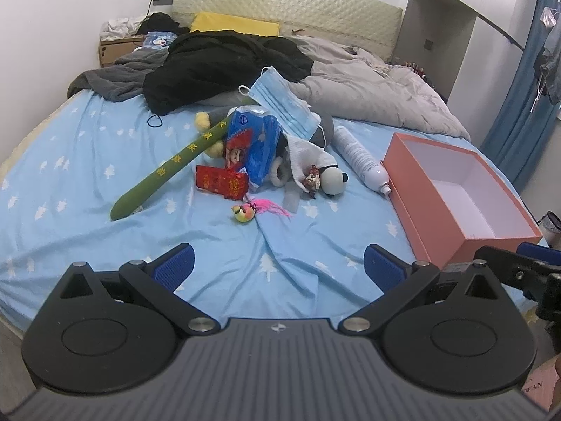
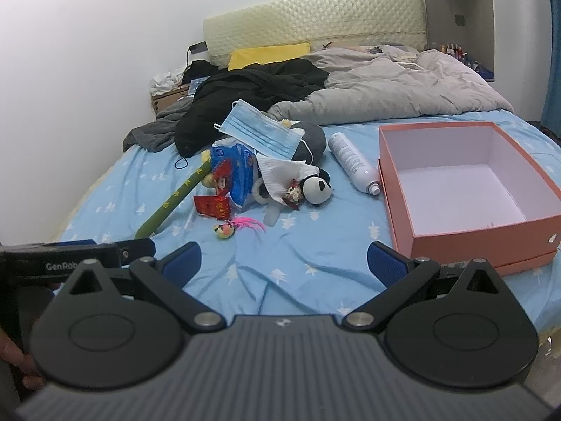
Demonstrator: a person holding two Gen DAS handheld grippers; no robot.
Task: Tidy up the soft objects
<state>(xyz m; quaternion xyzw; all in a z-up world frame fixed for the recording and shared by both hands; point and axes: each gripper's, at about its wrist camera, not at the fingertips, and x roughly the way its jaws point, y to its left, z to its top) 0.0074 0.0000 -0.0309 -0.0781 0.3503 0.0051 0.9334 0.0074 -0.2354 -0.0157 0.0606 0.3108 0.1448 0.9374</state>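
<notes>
Above the near edge of the bed [image 1: 70, 175], both my grippers, left [image 1: 277, 266] and right [image 2: 284, 263], hang with jaws wide, holding nothing. Panda plush [image 2: 317, 187] and toy clutter lie mid-bed; the empty pink box [image 2: 466, 231], near the right edge, likely awaits them.

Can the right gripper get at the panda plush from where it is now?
Probably yes: the right gripper is open, with bare sheet between it and the panda plush. A white cloth drapes its body, but the head is exposed.

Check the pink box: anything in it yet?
Empty. The pink box is lidless, and its white floor and walls show bare in both wrist views.
</notes>
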